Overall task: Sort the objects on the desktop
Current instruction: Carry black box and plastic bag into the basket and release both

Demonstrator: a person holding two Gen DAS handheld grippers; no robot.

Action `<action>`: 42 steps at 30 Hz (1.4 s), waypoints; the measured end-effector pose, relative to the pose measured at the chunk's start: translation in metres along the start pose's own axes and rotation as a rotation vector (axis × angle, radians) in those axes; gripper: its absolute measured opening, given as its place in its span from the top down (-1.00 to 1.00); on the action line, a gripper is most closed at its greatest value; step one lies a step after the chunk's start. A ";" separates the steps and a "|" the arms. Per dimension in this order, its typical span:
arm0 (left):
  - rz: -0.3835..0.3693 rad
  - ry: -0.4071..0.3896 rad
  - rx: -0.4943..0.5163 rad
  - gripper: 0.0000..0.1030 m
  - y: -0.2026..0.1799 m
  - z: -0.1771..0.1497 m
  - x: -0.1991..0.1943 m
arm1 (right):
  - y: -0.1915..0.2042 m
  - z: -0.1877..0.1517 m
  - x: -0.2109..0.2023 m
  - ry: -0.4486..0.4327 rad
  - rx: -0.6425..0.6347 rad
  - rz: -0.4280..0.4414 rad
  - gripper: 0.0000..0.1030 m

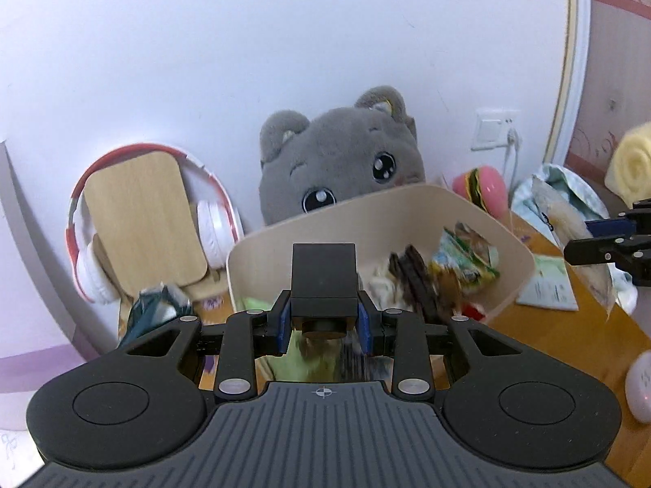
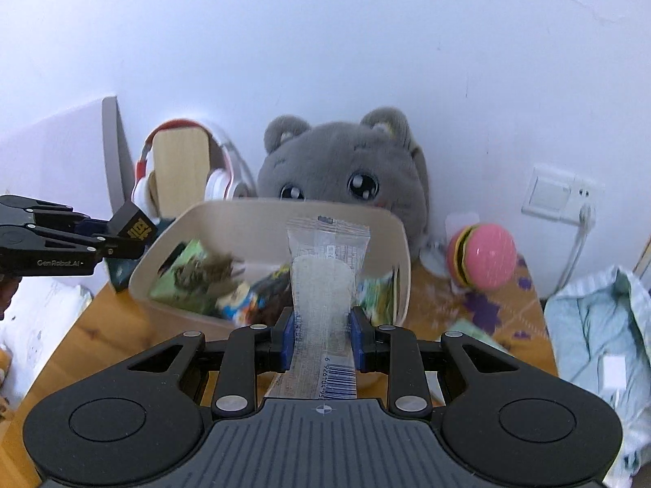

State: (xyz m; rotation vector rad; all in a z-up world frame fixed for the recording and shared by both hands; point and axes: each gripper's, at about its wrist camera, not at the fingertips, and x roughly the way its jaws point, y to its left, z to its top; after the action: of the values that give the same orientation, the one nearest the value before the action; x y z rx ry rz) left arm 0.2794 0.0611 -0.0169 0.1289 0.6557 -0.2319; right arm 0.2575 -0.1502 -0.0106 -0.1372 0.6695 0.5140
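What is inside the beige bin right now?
The beige bin holds snack packets: a green packet, dark wrappers and a colourful one. Its bottom is covered by them.

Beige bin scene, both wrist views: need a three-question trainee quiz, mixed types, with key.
1. True or false: the left gripper is shut on a black box.
2. What does the right gripper hold? A) a clear snack packet B) the pink burger toy C) the headphones
3. Fill in: the grey plush cat sits ____ the beige bin, against the wall.

Key: 1 true; 2 A; 3 behind
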 end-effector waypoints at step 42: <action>0.054 0.102 -0.167 -0.78 -0.001 0.015 0.080 | -0.017 0.011 0.125 0.125 0.130 -0.004 -0.43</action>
State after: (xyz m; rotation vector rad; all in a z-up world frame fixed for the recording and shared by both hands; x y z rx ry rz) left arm 0.3488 0.0437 -0.0545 -0.0016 0.7691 -0.1189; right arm 0.3553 -0.1103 -0.0804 -0.0481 0.8223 0.4595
